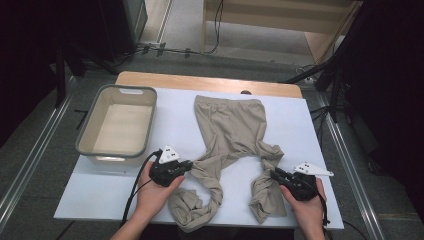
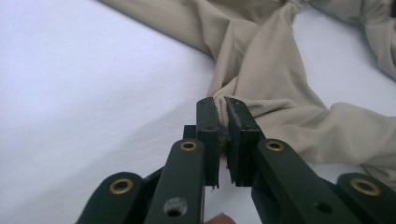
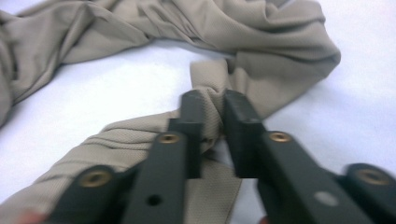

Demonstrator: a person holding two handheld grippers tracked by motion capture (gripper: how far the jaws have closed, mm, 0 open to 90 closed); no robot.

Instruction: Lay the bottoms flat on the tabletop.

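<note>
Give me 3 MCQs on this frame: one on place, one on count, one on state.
1. Where is the tub relative to the trousers?
A. left of them
B. right of them
C. on top of them

2. How many tubs are on the table?
A. one
B. two
C. three

3. What is the left tool doing?
A. hanging open above the tub
B. pinching trouser fabric
C. lying on the floor

Key: 1 A, the tub stands at the table's left in the high view; 2 A, a single tub is there; 3 B, the left gripper view has cloth between its near-shut jaws.
</note>
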